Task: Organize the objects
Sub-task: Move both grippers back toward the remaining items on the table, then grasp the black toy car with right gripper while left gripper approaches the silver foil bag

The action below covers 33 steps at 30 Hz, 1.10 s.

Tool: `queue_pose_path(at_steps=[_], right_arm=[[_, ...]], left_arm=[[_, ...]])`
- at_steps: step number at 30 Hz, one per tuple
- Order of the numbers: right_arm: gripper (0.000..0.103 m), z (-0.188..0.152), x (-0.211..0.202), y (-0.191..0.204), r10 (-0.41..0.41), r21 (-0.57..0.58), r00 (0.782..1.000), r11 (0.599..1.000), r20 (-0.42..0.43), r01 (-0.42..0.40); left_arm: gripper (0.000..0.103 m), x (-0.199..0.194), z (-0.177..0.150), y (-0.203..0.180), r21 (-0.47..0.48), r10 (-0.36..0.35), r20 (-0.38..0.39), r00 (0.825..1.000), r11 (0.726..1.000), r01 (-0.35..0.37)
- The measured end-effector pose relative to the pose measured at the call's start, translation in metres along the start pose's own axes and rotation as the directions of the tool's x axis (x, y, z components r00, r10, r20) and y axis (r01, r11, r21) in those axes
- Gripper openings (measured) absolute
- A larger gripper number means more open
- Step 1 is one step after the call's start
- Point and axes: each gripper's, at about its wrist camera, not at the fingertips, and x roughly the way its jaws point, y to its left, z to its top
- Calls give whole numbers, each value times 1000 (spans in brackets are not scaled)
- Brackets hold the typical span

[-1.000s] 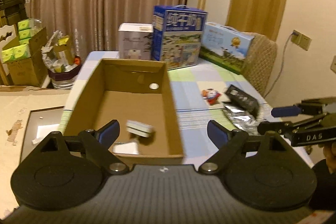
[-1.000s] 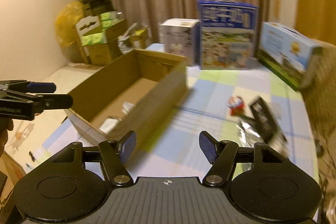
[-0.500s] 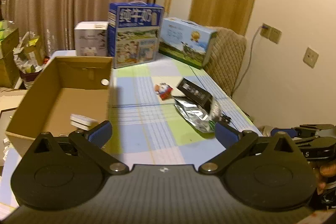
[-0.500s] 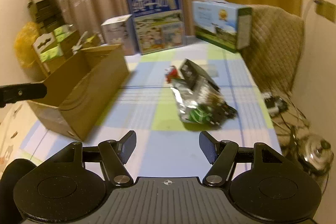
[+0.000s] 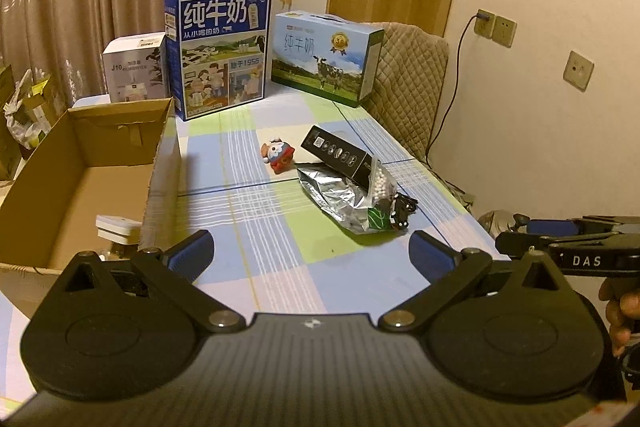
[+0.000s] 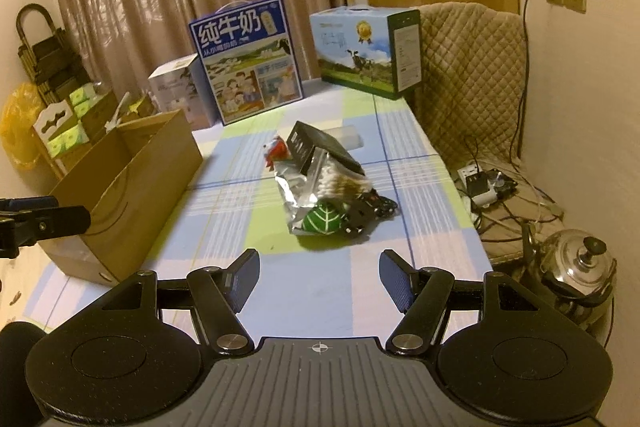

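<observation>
An open cardboard box (image 5: 156,163) (image 6: 132,179) stands at the table's left, with a white item (image 5: 118,227) inside near its front. On the checked tablecloth lies a pile: a silver foil bag (image 5: 340,197) (image 6: 300,195), a black slim box (image 5: 340,157) (image 6: 320,147) leaning on it, a green leaf-print piece (image 6: 324,221), a black cable bundle (image 5: 402,211) (image 6: 370,209) and a small red toy figure (image 5: 278,155) (image 6: 278,151). My left gripper (image 5: 312,251) is open and empty, short of the pile. My right gripper (image 6: 320,275) is open and empty, facing the pile.
Two milk cartons (image 5: 220,51) (image 5: 324,55) and a white carton (image 5: 134,67) line the table's far end. A quilted chair (image 6: 472,67) stands to the right, with a power strip (image 6: 480,183) and a kettle (image 6: 576,267) on the floor. Clutter fills the left side.
Both grippers have swung right, away from the cardboard box and toward the pile of items; the box has slid to the left of both views. Both stay open and empty.
</observation>
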Motion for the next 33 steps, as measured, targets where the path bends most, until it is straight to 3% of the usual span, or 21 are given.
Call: queue_pose_path(at_steps=[15,33], right_arm=[[64,9,-7,-8,-32,-38,999,999,23,33],[64,34,89,-46,-29,-20,999,999,-27,28]], left_arm=[[102,22,0,-19,-3,-43,-12,999,999,43],[102,129,3,-7,-29,-17,-92,996,999,14]])
